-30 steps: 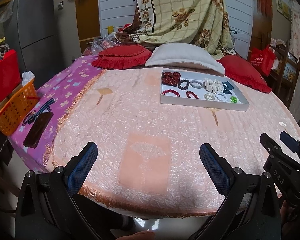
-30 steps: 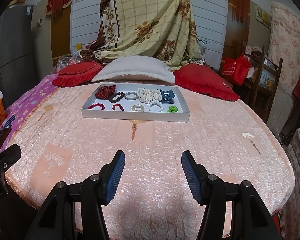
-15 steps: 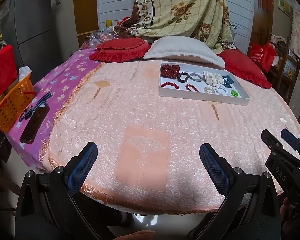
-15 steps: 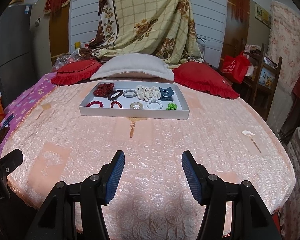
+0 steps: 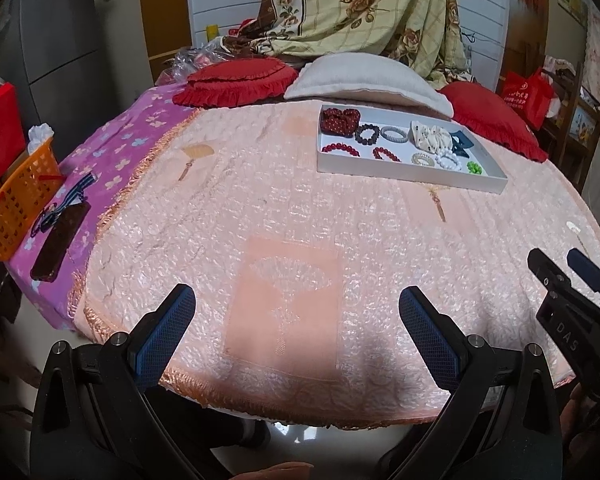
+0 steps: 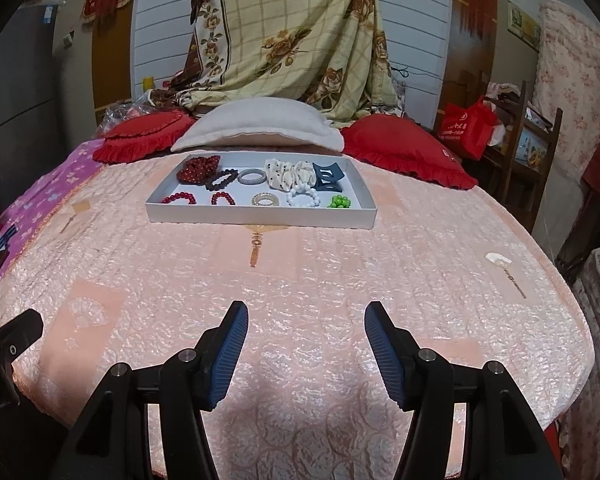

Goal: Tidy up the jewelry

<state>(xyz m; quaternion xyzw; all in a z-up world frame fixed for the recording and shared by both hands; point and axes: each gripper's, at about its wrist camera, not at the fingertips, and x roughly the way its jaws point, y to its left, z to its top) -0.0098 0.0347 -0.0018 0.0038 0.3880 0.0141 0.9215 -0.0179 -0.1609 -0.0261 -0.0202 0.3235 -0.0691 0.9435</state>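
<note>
A shallow white tray (image 5: 404, 178) lies far back on the peach bedspread (image 5: 284, 208), seen also in the right wrist view as the tray (image 6: 260, 216). It holds a red scrunchie (image 6: 198, 169), dark and red bead bracelets, a silver bracelet (image 6: 252, 177), cream scrunchies (image 6: 288, 172), a dark blue hair claw (image 6: 327, 176), a white bead bracelet (image 6: 303, 199) and green beads (image 6: 340, 201). My left gripper (image 5: 296, 304) stands open over the near edge of the bed with nothing between its fingers. My right gripper (image 6: 306, 316) is also open and empty, well short of the tray.
Red cushions (image 5: 236, 80) and a white pillow (image 5: 364, 80) lie behind the tray. An orange basket (image 5: 18, 200) and a dark flat case (image 5: 60, 240) sit at the left on the purple blanket. A wooden chair (image 6: 532, 152) and a red bag (image 6: 466, 124) stand at the right.
My left gripper has sunk a little and tipped downward, so the tray sits higher in its view. The right gripper has hardly moved. Both stay open.
</note>
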